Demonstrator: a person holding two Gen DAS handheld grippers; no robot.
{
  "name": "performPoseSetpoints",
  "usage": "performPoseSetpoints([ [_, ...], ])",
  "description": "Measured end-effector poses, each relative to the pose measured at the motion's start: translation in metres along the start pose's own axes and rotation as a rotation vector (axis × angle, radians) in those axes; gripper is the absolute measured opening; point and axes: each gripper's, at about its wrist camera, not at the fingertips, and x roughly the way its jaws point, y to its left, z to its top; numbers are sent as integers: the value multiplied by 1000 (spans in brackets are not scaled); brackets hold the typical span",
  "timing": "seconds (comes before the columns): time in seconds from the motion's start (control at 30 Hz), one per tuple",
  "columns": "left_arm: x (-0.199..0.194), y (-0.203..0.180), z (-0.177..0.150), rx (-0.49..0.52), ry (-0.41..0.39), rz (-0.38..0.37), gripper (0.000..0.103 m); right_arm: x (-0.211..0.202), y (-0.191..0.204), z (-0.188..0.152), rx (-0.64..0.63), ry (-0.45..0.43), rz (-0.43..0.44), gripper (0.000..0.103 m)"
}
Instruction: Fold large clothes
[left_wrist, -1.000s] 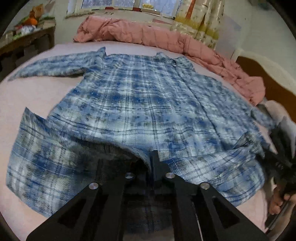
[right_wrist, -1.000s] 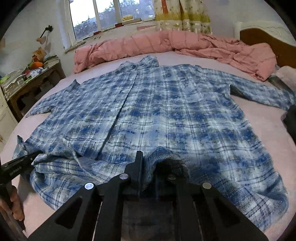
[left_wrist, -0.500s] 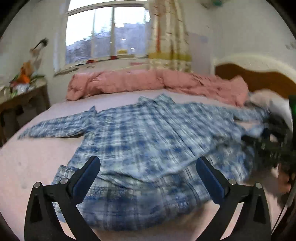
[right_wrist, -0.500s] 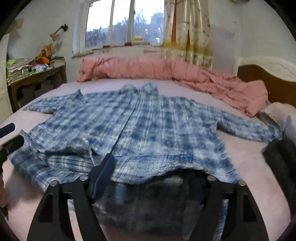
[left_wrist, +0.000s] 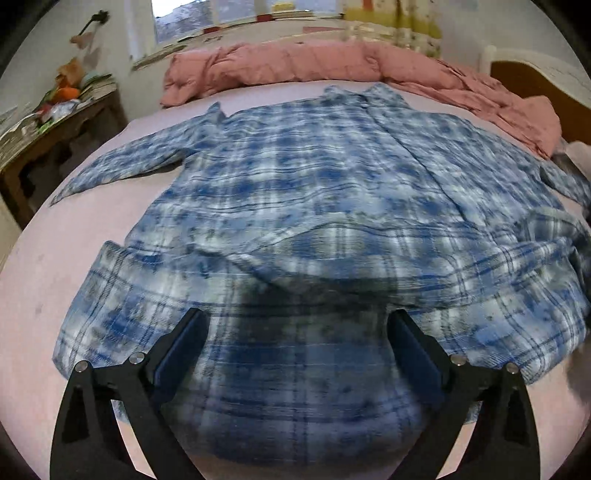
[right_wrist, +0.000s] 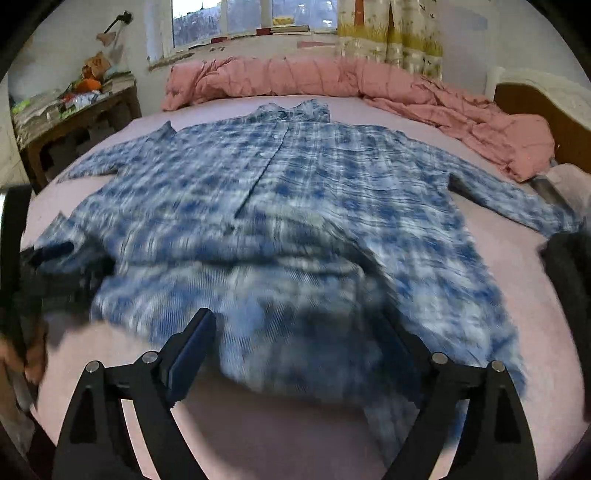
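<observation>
Blue plaid shirt (left_wrist: 314, 206) lies spread on our pink bed (left_wrist: 33, 295), hem doubled at the near edge; our left gripper (left_wrist: 295, 332) and right gripper (right_wrist: 295, 332) just opened, both released above the hem

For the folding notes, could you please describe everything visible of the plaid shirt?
The plaid shirt is blue and white, a soft woven fabric, lying front up on the pink bed sheet with collar far, sleeves spread and placket closed. Its near hem is folded up over the body, rumpled. No gripper pad presses it.
</observation>
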Motion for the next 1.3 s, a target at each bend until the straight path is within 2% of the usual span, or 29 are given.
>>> performPoseSetpoints([
  [0.1, -5, 1, -4, -9, -24, 33, 98, -20, -2, -22, -61, -25, -58, 89],
  [0.17, -11, 2, -9, -14, -37, 47, 98, -33, -10, -42, -54, -48, -119, 89],
  [0.3, -12, 6, -12, -36, -35, 42, 98, -55, -45, -85, 120, -77, -147, 89],
  [0.33, -12, 7, -12, -41, -34, 40, 98, -60, -54, -93, 160, -90, -183, 89],
  [0.4, -14, 9, -12, -50, -41, 32, 98, -59, -66, -93, 186, -77, -260, 89],
  [0.43, -17, 10, -13, -56, -57, 50, 98, -54, -69, -90, 180, -60, -278, 89],
  [0.5, -29, 8, -16, -45, -110, 132, 98, -41, -70, -83, 144, -15, -293, 89],
  [0.57, -39, 4, -18, 9, -148, 142, 98, -40, -66, -76, 105, -35, -336, 89],
  [0.6, -43, 6, -18, 21, -164, 145, 98, -45, -65, -74, 90, -62, -368, 84],
  [0.63, -48, 11, -18, 19, -181, 156, 98, -50, -65, -70, 85, -99, -390, 72],
  [0.67, -51, 17, -17, 9, -193, 168, 98, -55, -67, -64, 95, -129, -377, 64],
  [0.73, -53, 32, -13, -10, -207, 207, 98, -57, -73, -45, 106, -158, -330, 36],
  [0.77, -53, 41, -11, -19, -211, 233, 98, -54, -74, -35, 105, -161, -333, 29],
  [0.87, -48, 69, -7, -53, -196, 270, 98, -36, -92, -2, 205, -142, -334, 23],
  [0.9, -45, 78, -6, -63, -178, 262, 98, -26, -98, 6, 238, -131, -307, 19],
  [1.0, -33, 103, -3, -92, -126, 216, 98, -7, -120, 16, 322, -134, -286, 18],
  [1.07, -26, 119, -2, -143, -92, 148, 98, -13, -130, 6, 360, -158, -247, 19],
  [1.1, -22, 126, -3, -174, -74, 107, 98, -20, -135, 2, 369, -175, -204, 27],
  [1.13, -16, 134, -4, -208, -47, 73, 98, -27, -139, -3, 378, -198, -172, 49],
  [1.17, -11, 139, -5, -234, -20, 60, 98, -32, -142, -7, 387, -217, -155, 66],
  [1.2, -7, 142, -6, -253, 1, 49, 97, -38, -146, -10, 397, -241, -138, 90],
  [1.23, -5, 143, -8, -264, 13, 29, 93, -46, -152, -14, 415, -273, -126, 91],
  [1.27, -6, 143, -8, -270, 8, 5, 78, -49, -154, -16, 423, -281, -122, 91],
  [1.3, -8, 142, -9, -271, -4, -11, 69, -51, -159, -18, 429, -283, -106, 91],
])
